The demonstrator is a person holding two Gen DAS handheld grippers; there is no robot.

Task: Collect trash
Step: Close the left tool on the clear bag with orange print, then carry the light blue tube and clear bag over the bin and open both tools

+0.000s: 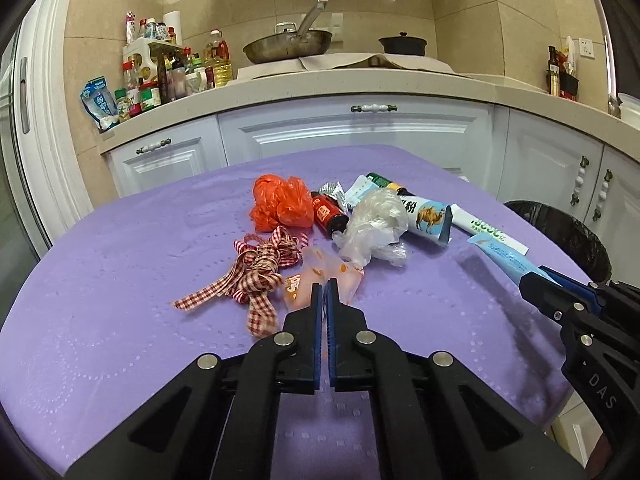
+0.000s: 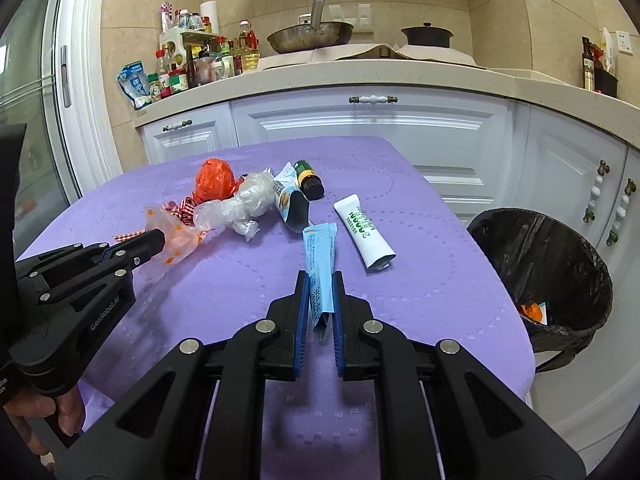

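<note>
Both grippers are closing on litter at once, so the picking-up step is in hand. The left gripper (image 1: 325, 286) is pinching the translucent orange-dotted plastic wrapper (image 1: 320, 276) between fingers pressed almost together, while the right gripper (image 2: 320, 280) is clamping the flat light-blue paper sachet (image 2: 320, 256) near its lower end. The landmark here is the black-lined round trash bin (image 2: 560, 248), which is standing on the floor just beyond the right edge of the purple embossed tablecloth (image 2: 420, 300); the sachet is sitting nearer to it than the wrapper is. The next move probably calls for carrying each piece over the bin's rim and letting go, sachet first. Farther from the bin, a crumpled orange plastic bag (image 1: 280, 204), a red-and-white gingham ribbon (image 1: 256, 276), a crumpled clear plastic film (image 1: 376, 224) and a white squeezed tube with green print (image 2: 366, 236) are waiting. Behind the table, white cabinets and a beige countertop with a steel wok (image 1: 288, 44) are filling the kitchen.
</note>
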